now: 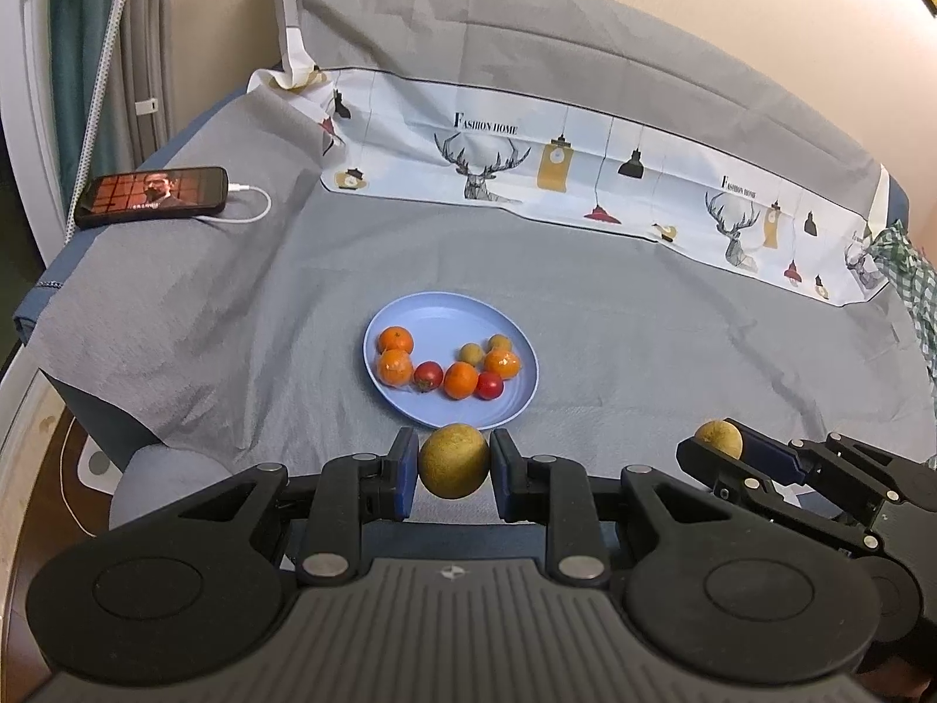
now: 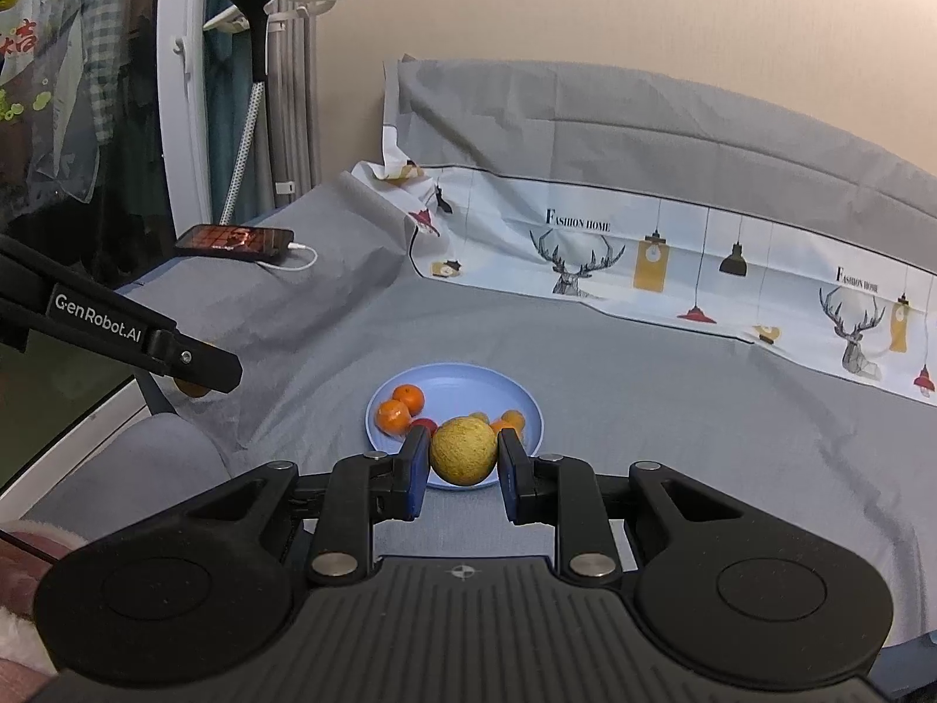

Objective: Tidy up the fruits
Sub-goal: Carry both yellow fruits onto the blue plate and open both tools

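Pinching one yellow-green fruit (image 1: 454,460) each, both claws hang near the blue plate (image 1: 410,310).

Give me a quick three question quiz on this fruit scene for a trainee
1. True or false: both tongs are empty.
2. What colour is the plate?
3. How many red fruits lie on it? A one, B two, C four.

Key:
1. False: left tongs and right tongs each grip a yellow-green fruit.
2. Light blue.
3. B: and.
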The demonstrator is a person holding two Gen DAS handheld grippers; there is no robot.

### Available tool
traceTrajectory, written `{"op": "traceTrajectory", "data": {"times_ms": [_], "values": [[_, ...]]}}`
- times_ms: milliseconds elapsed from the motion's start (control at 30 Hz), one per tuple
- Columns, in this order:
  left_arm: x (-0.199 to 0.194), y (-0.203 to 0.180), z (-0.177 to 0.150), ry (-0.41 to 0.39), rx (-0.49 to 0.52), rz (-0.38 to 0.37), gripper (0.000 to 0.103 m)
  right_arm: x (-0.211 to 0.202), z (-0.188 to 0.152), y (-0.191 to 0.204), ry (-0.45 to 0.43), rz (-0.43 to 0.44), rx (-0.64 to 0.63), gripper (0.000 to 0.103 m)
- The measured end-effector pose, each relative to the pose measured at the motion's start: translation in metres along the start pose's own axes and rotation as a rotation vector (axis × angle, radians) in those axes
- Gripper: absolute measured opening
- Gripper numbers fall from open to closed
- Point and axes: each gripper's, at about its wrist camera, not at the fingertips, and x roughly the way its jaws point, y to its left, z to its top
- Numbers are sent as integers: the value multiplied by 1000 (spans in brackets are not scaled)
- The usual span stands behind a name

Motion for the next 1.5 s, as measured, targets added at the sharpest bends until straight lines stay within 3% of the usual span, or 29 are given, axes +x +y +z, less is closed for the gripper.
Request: {"op": "traceTrajectory", "data": {"times_ms": [300,600,1100,1433,1467,1500], "values": [[33,9,14,57,-14,4,28,27,-2,-6,61,-3,11,26],[90,16,48,114,-21,22,28,77,3,-18,134,-7,41,26],[233,7,113,209,24,51,28,210,22,-46,235,-8,69,26],[307,16,128,252,59,92,28,289,23,-43,259,11,-18,26],[311,17,128,254,65,92,30,295,22,-42,267,14,-22,26],[313,17,128,254,69,97,43,301,21,-41,275,25,-25,26]]}}
